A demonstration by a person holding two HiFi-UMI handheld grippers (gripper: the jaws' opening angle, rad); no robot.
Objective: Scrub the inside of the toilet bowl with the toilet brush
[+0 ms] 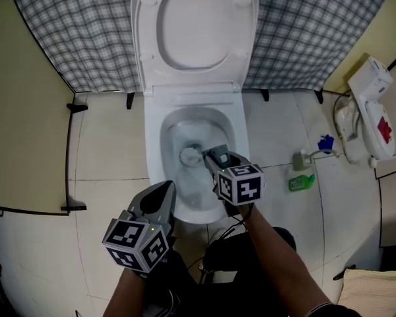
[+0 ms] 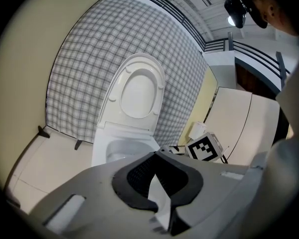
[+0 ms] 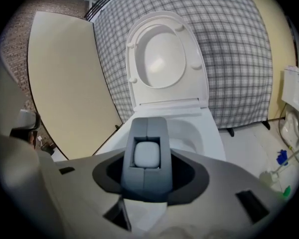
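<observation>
Backdrop: 1 grey-and-white checked cloth (image 1: 317, 38), soft woven fabric, hanging behind the toilet.
Floor: pale, glossy square tiles (image 1: 105, 144) with thin grout lines.
Toilet: 1 white glazed ceramic toilet (image 1: 153, 137) with an oval bowl; its smooth seat and lid (image 1: 195, 25) stand raised against the cloth.
Grippers: 2, both of grey hard plastic, each carrying 1 cube of black-and-white square markers.
Right gripper (image 1: 214, 156): over the bowl's front right, pointing down into it; its jaws are clamped on the brush's boxy grey handle.
Left gripper (image 1: 166, 189): low beside the bowl's front left rim; its dark-padded jaws are closed together with nothing between them.
Toilet brush (image 1: 189, 154): 1; its rounded white head sits inside the bowl near the middle. The right gripper view shows its squared grey handle end-on, with a pale rounded cap (image 3: 147, 153).
Bottle: 1 small green plastic bottle (image 1: 301, 183), lying on the tiles to the right of the toilet.
</observation>
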